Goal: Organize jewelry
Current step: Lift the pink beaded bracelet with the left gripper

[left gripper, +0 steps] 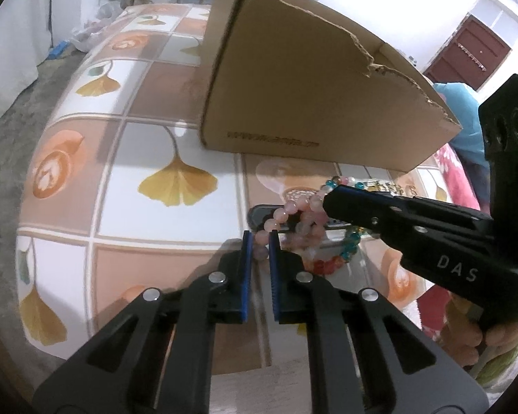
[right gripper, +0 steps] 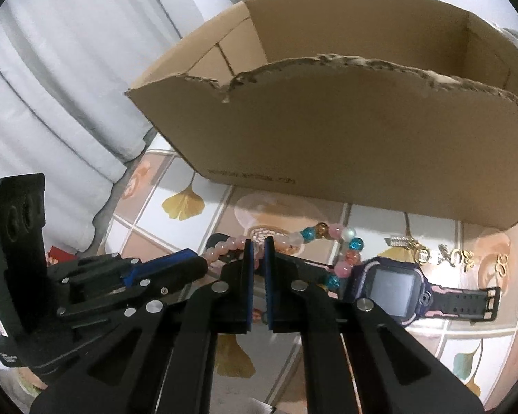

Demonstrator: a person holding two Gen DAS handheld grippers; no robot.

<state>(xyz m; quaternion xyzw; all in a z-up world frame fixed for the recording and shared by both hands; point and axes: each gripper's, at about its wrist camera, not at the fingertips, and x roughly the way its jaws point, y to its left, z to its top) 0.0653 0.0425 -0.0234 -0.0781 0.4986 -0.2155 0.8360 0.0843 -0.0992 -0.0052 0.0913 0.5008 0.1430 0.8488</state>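
Beads sit between both sets of fingers, so the sorting looks barely begun. The left gripper (left gripper: 260, 238) has its blue pads drawn narrow on a strand of the pink bead bracelet (left gripper: 295, 219), and the right gripper (right gripper: 258, 245) is pinched just as narrowly on beads of the same tangle, seen in its own camera where pink beads run out to either side of the pads. Whether each grips a separate bracelet or both hold one cannot be told, since the strands overlap. A multicoloured bead bracelet (right gripper: 342, 241), with blue, amber and pale beads, lies looped against the pink one on the table.

Judging by what shows, nothing has gone into the cardboard box (right gripper: 345, 131) yet: its visible inside walls are bare, though its floor is hidden behind the torn front wall. Still on the patterned tablecloth (left gripper: 121, 179) are the child's smartwatch (right gripper: 395, 284) with its dark and pink strap, and a small cluster of gold jewelry (right gripper: 442, 252) just right of the beads; these pieces are too small to name surely.

Obstacles are few. The box stands near the pile, directly behind it, and its ragged front wall rises high enough that a lift over the edge seems needed. The two grippers work close together, nearly touching, and the tangled strands could drag one another along.
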